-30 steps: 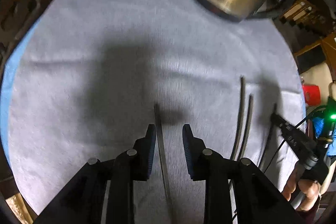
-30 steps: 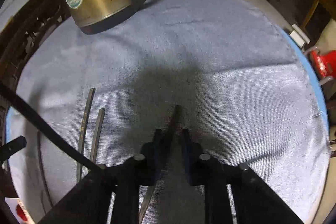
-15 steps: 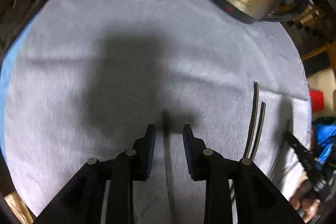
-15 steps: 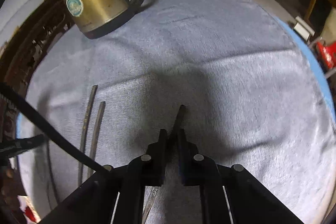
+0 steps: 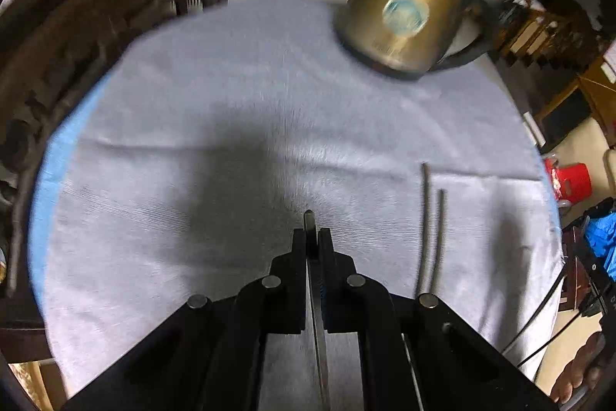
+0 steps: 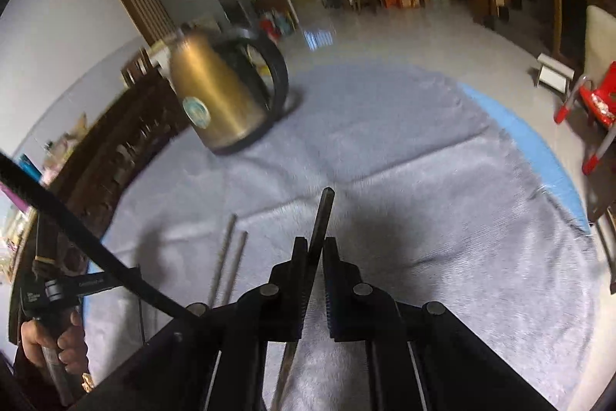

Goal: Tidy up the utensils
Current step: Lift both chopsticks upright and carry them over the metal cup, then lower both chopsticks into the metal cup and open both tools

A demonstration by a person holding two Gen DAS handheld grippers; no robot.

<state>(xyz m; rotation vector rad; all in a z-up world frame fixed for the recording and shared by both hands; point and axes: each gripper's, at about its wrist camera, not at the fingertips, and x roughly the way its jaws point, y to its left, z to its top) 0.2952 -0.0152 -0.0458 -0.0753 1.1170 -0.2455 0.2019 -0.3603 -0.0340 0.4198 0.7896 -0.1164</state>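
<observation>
My left gripper [image 5: 312, 237] is shut on a thin metal utensil handle [image 5: 309, 220] whose tip sticks out past the fingertips, above the grey cloth [image 5: 231, 141]. My right gripper [image 6: 315, 249] is shut on another flat metal utensil [image 6: 322, 214], held tilted above the cloth [image 6: 423, 180]. Two more dark utensils lie side by side on the cloth, right of the left gripper [image 5: 431, 230] and left of the right gripper [image 6: 227, 257].
A brass electric kettle [image 5: 404, 22] with a black handle stands at the far side of the round table; it also shows in the right wrist view [image 6: 219, 95]. A black cable [image 6: 77, 245] crosses the left. A red stool [image 6: 593, 103] stands off the table.
The left gripper has closed on its utensil and lifted. The right gripper has risen and tilted up with its utensil, so the room now shows beyond the table.
</observation>
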